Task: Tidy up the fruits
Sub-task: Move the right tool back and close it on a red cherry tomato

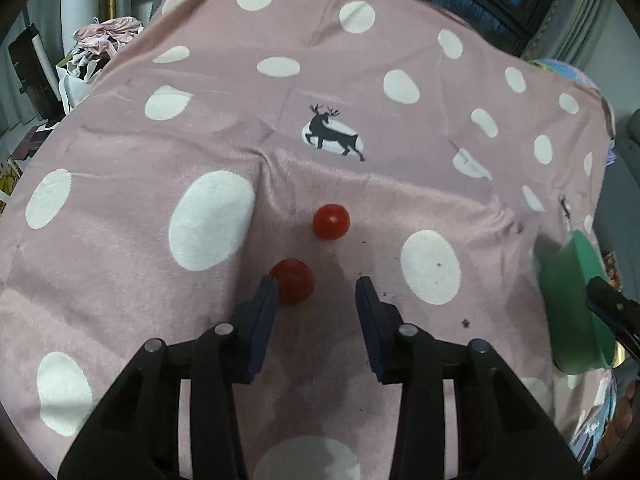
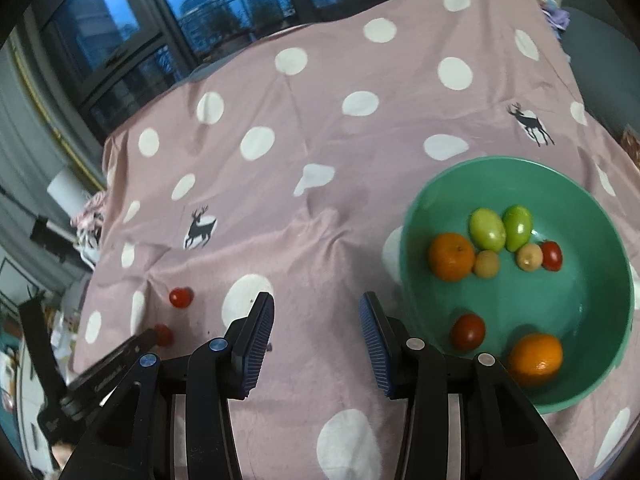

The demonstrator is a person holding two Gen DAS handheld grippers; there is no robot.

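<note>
Two red cherry tomatoes lie on the pink spotted cloth (image 1: 360,80). The nearer tomato (image 1: 294,280) sits between the fingers of my left gripper (image 1: 316,285), against the left pad; the right pad stands apart from it, so the jaws are open. The farther tomato (image 1: 331,222) rests just beyond. In the right wrist view my right gripper (image 2: 316,312) hangs open and empty over the cloth, left of the green bowl (image 2: 600,208). The bowl holds two oranges (image 2: 451,257), two green fruits (image 2: 487,229), two small beige fruits and two red tomatoes (image 2: 468,331).
The green bowl (image 1: 568,300) shows at the right edge of the left wrist view, with a finger of the right gripper in front of it. Dark crumbs dot the cloth. Windows stand behind the table; clutter lies off its left edge.
</note>
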